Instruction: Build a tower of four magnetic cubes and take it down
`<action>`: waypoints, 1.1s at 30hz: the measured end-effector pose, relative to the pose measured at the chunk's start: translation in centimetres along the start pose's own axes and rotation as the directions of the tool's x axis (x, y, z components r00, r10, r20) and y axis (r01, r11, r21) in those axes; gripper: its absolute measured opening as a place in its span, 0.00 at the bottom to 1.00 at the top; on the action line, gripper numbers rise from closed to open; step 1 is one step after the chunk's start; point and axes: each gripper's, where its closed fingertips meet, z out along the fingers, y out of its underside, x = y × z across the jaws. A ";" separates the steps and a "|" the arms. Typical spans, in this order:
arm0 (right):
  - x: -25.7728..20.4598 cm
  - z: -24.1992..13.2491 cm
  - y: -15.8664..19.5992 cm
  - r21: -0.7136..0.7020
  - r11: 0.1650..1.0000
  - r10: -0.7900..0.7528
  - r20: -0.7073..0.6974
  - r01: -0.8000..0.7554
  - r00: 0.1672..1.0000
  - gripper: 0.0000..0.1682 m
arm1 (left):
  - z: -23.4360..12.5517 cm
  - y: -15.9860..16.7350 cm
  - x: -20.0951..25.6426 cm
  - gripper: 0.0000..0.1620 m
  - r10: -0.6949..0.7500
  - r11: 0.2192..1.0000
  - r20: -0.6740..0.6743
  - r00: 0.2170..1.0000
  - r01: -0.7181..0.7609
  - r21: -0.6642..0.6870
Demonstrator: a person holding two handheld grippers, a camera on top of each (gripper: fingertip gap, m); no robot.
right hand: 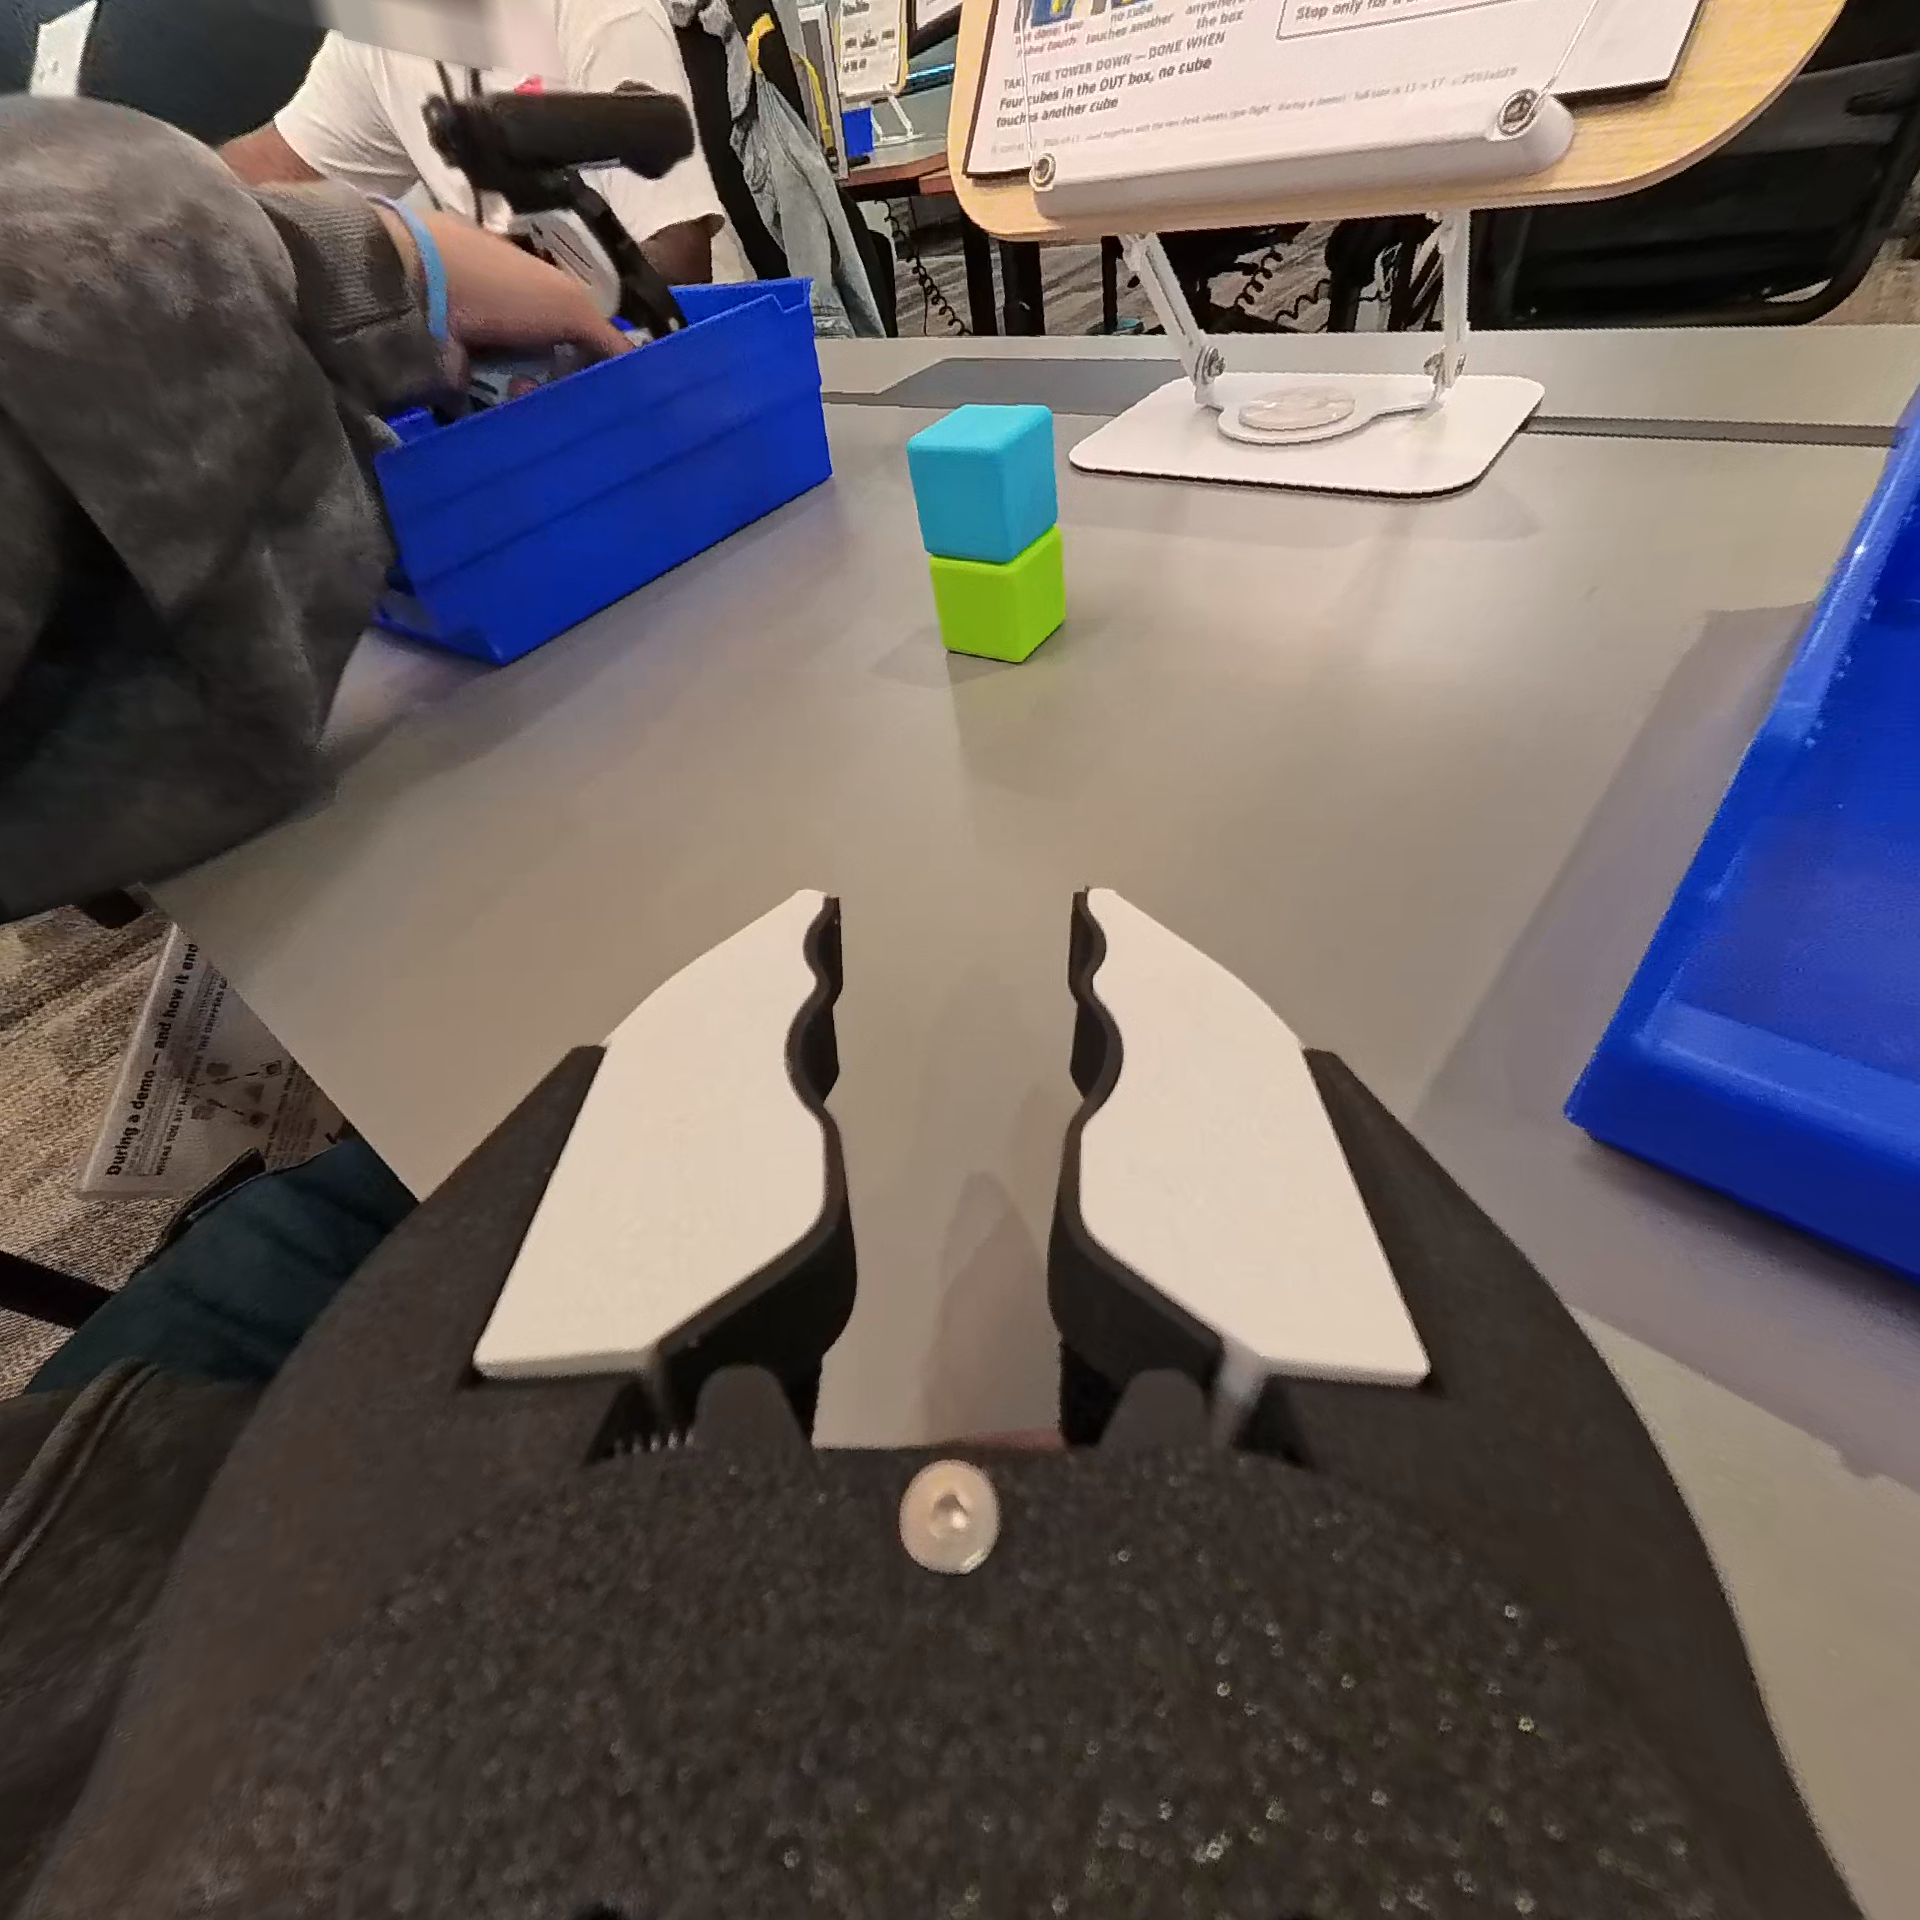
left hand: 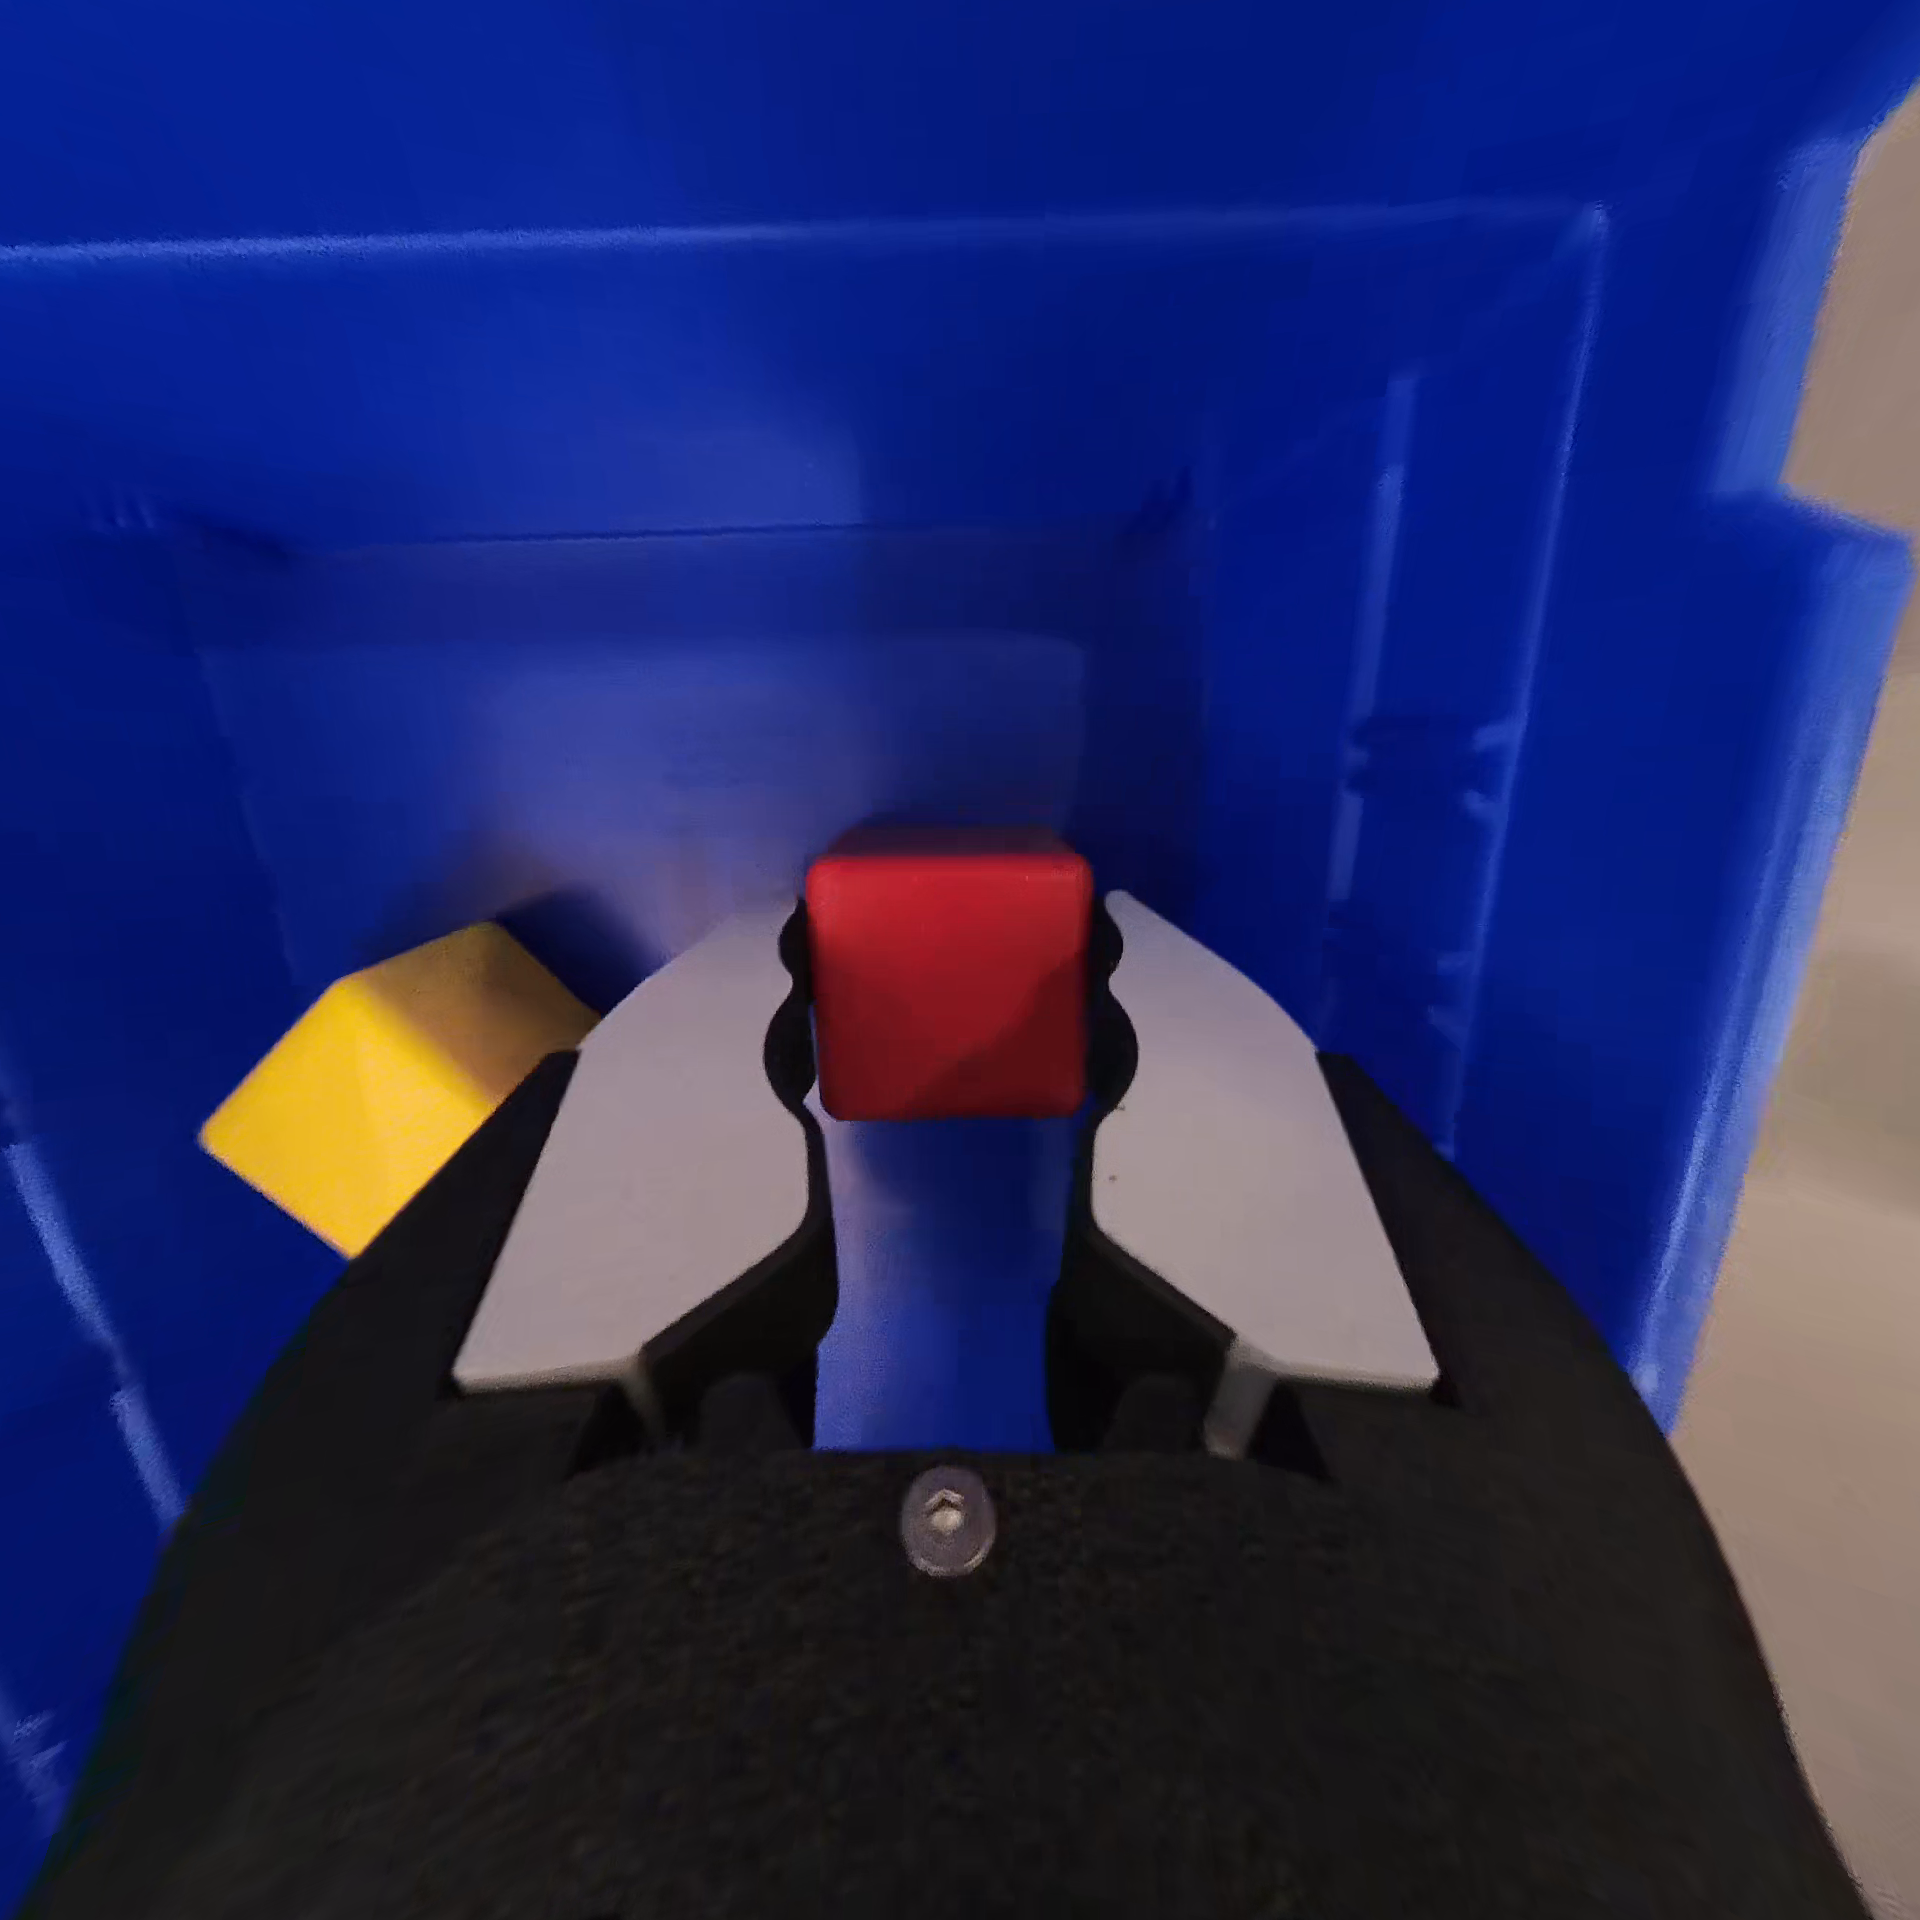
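Both views bend strongly at the edges. The left wrist view is blurred across the blue bin (left hand: 935,416), with soft glare beyond the fingertips. The right wrist view is bright and even; the table (right hand: 1299,790) ahead carries faint shadows.

The right gripper (right hand: 956,914) fills the lower half of the frame, its two pale fingers (right hand: 686,1132) parted over the grey table (right hand: 1299,790) with nothing between them. Above it, at centre, a light blue cube (right hand: 982,480) sits on a green cube (right hand: 1000,594). At the upper left a blue bin (right hand: 613,499) stands, with a grey sleeve (right hand: 177,436) reaching into it. Another blue bin (right hand: 1787,997) occupies the right edge. At the upper right, a white stand (right hand: 1309,426) holds a printed sheet (right hand: 1247,73).
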 end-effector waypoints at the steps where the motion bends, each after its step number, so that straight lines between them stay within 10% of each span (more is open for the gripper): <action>1: 0.0 0.0 0.0 -0.001 1.000 -0.001 0.000 0.001 1.000 0.25 | -0.5 0.0 -0.2 0.30 0.025 1.000 0.012 1.000 -0.025 -0.005; 8: -0.1 0.1 0.1 -0.007 1.000 -0.005 0.000 0.005 1.000 0.25 | -13.0 -5.5 5.3 0.30 0.449 0.842 0.062 0.891 -0.445 0.304; 13: -0.1 0.1 -0.2 0.006 1.000 -0.016 -0.005 0.017 1.000 0.24 | -17.8 -2.0 18.0 0.30 0.861 0.479 -0.034 0.507 -0.787 0.389; 19: -0.3 0.1 -0.1 0.002 1.000 -0.029 -0.004 0.029 1.000 0.24 | -16.1 3.7 26.8 0.30 0.977 0.180 -0.172 0.125 -0.919 0.352; 33: -0.3 0.1 0.0 0.001 1.000 -0.022 -0.002 0.022 1.000 0.24 | -9.8 4.9 29.6 0.30 0.958 0.071 -0.286 0.009 -0.976 0.207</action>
